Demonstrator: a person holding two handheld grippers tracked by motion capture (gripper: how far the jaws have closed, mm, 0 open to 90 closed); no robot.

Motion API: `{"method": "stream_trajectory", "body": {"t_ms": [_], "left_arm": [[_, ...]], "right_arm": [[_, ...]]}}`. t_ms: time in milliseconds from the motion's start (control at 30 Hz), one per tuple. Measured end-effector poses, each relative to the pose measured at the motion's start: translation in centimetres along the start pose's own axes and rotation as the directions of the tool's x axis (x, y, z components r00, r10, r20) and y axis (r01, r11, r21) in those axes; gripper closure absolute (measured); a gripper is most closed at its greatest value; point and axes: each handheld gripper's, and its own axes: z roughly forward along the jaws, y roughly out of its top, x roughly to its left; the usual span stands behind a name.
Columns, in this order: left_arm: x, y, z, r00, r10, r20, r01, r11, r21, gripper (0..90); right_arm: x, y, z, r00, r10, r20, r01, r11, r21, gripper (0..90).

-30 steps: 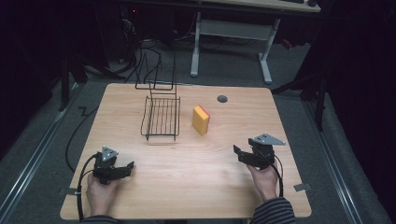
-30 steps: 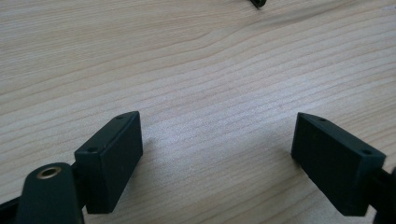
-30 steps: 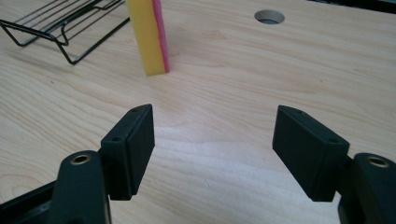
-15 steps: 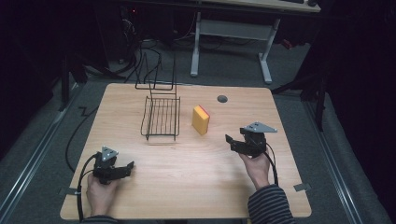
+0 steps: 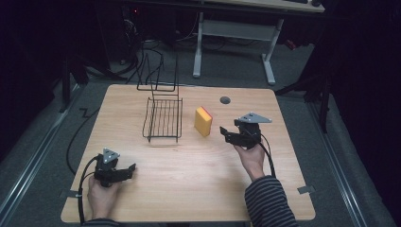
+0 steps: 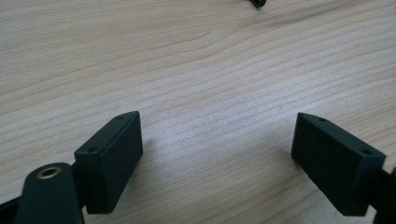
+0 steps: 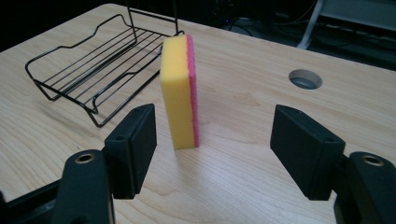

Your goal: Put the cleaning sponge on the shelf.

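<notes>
Sponge (image 7: 180, 91), a yellow foam block seemingly pink-backed, stands on edge before the right hand-held gripper (image 7: 212, 144), jaws apart.

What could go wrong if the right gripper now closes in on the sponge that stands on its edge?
The sponge stands upright on a narrow edge, so a jaw of the right gripper that bumps it first could tip it over. It also sits nearer one jaw than the other, so the grip may land off-centre. The wire rack stands close beside it; a push might slide the sponge against it.

A wooden table (image 5: 189, 189) bears a wire rack (image 5: 163, 120) and an upright sponge (image 5: 203, 121).
</notes>
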Motion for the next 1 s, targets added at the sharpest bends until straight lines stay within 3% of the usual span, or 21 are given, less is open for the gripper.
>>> {"method": "stream_trajectory", "body": {"t_ms": [667,1000], "left_arm": [[0.0,0.0,0.0,1.0,0.0,0.0,0.0,1.0,0.0,17.0],[0.0,0.0,0.0,1.0,0.003,-0.001,-0.003,1.0,0.002,17.0]], "right_arm": [[1.7,2.8,3.0,0.999,-0.02,-0.04,0.02,1.0,-0.002,31.7],[2.1,3.0,4.7,0.9987,-0.017,-0.048,0.018,1.0,0.017,30.4]]}}
